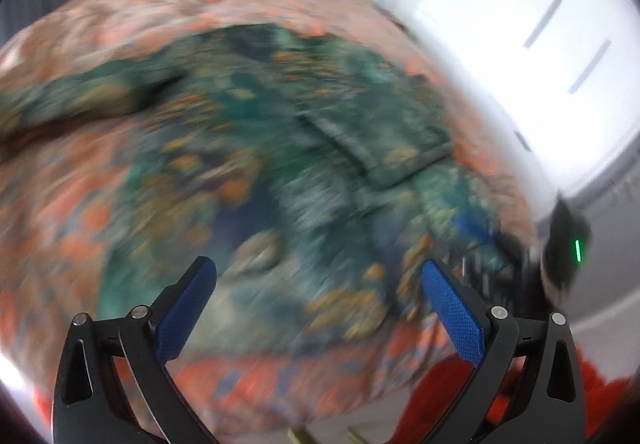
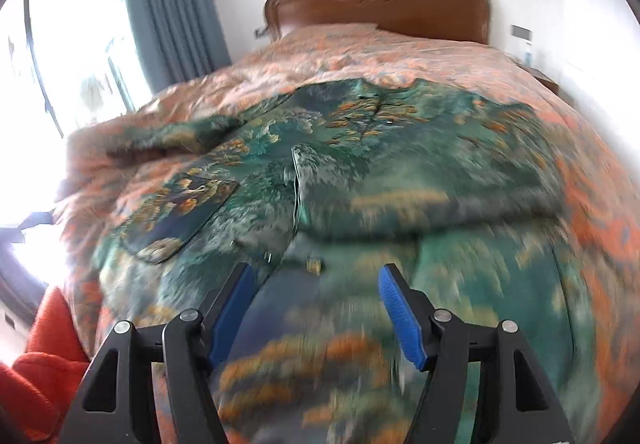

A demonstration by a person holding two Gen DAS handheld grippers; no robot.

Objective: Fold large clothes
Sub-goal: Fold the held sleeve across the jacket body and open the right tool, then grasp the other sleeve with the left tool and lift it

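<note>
green patterned shirt (image 2: 360, 164) spread on orange floral bedspread (image 2: 400, 60), no containers

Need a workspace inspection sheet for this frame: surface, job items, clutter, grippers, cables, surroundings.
Surface: bed with orange floral bedspread, rumpled toward the window side.
Job's things: green patterned shirt spread on the bedspread, one side already folded over the middle; chest pocket visible.
Clutter: red-orange fabric at the bed's near edge.
Grippers: left gripper open, nothing between the pads; right gripper open above the shirt, nothing gripped.
Cables: nothing seen.
Surroundings: wooden headboard, teal curtain beside a bright window, white wardrobe. Both views are motion-blurred.
</note>
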